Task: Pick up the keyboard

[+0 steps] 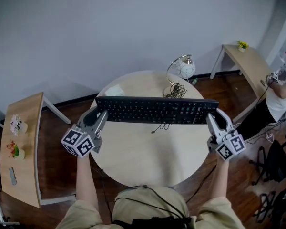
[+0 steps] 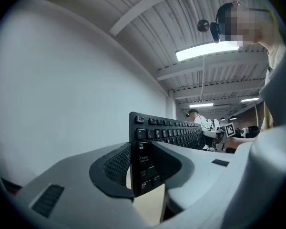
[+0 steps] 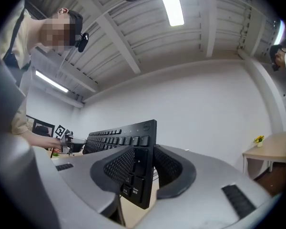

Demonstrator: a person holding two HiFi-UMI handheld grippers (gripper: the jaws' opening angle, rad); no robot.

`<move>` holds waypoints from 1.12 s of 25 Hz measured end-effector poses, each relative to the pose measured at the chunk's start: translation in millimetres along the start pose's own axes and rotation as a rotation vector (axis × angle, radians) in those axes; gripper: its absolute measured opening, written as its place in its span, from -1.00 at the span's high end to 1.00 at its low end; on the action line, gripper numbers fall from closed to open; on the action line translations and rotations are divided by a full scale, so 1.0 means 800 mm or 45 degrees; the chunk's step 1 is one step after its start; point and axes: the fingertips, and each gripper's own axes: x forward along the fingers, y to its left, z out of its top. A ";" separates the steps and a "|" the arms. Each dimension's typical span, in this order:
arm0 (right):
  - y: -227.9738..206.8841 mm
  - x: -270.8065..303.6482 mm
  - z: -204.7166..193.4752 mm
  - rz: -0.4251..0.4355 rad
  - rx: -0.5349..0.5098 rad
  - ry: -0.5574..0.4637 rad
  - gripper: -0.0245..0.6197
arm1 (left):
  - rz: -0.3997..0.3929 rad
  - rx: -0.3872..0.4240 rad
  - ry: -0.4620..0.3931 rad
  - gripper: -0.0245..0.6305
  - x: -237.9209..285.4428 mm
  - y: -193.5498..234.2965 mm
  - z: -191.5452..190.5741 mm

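Keyboard (image 1: 157, 110) pinched at its ends by left tool (image 1: 99, 113) and right tool (image 1: 217, 116).

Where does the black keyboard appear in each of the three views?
Head view: keyboard across the centre, over the round table.
Left gripper view: keyboard, its end between the jaws at lower centre; the rest runs right.
Right gripper view: keyboard, its end between the jaws at lower centre; the rest runs left.
Shared landmark: the table's pale top.

I find clear passage over the near half of the round table (image 1: 133, 166). The raised keyboard (image 1: 157, 110) bars its full width. Beyond, a globe ornament (image 1: 185, 68) and tangled cable (image 1: 174, 90) obstruct. A left desk (image 1: 31, 147) and right desk (image 1: 250, 63) flank it.
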 end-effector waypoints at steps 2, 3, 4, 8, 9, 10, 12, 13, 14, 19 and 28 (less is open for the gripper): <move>0.003 -0.006 0.012 -0.007 -0.028 -0.033 0.49 | 0.001 0.014 -0.019 0.56 -0.004 -0.007 0.004; 0.005 -0.008 0.016 -0.009 -0.042 -0.044 0.49 | 0.005 0.020 -0.027 0.57 -0.007 -0.010 0.005; 0.007 -0.010 0.020 -0.009 -0.055 -0.053 0.49 | 0.011 0.024 -0.035 0.57 -0.010 -0.011 0.006; 0.014 -0.014 0.026 -0.010 -0.076 -0.082 0.49 | 0.038 0.030 -0.074 0.57 -0.019 -0.011 0.010; 0.015 -0.014 0.026 -0.013 -0.077 -0.087 0.49 | 0.043 0.037 -0.078 0.57 -0.019 -0.011 0.012; 0.015 -0.015 0.027 -0.017 -0.078 -0.089 0.49 | 0.049 0.045 -0.081 0.57 -0.019 -0.012 0.014; 0.016 -0.017 0.028 -0.026 -0.083 -0.093 0.49 | 0.063 0.056 -0.089 0.57 -0.019 -0.013 0.017; 0.016 -0.019 0.028 -0.028 -0.084 -0.095 0.49 | 0.069 0.056 -0.094 0.57 -0.019 -0.013 0.019; 0.016 -0.019 0.028 -0.028 -0.080 -0.098 0.49 | 0.073 0.051 -0.097 0.57 -0.019 -0.013 0.019; 0.000 -0.017 0.014 -0.040 -0.045 -0.078 0.49 | 0.069 0.047 -0.066 0.57 -0.007 -0.014 0.007; -0.004 -0.016 0.008 -0.044 -0.032 -0.076 0.49 | 0.064 0.040 -0.067 0.57 -0.001 -0.013 0.003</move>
